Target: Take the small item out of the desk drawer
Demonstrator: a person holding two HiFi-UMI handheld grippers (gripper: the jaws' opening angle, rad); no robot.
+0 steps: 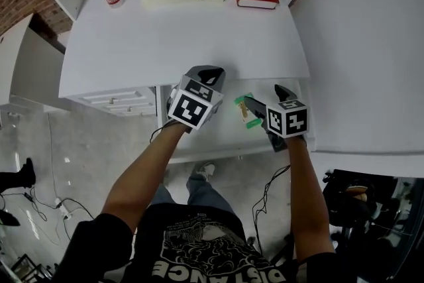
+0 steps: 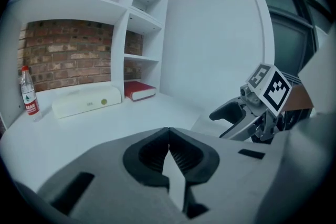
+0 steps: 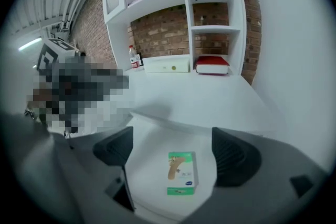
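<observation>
Right hand-held gripper [image 3: 173, 140] is spread wide, nothing pinched. Its jaws sit either side of the small green box [image 3: 182, 173] w/o touching it, afaict. Box lies flat on the drawer [image 1: 218, 132] floor, lower middle of the right gripper view. Left hand-held gripper [image 2: 169, 153] is pressed together, empty, just left of the box in the head view. So imo the drawer's open, grab + lift-out not done yet.
</observation>
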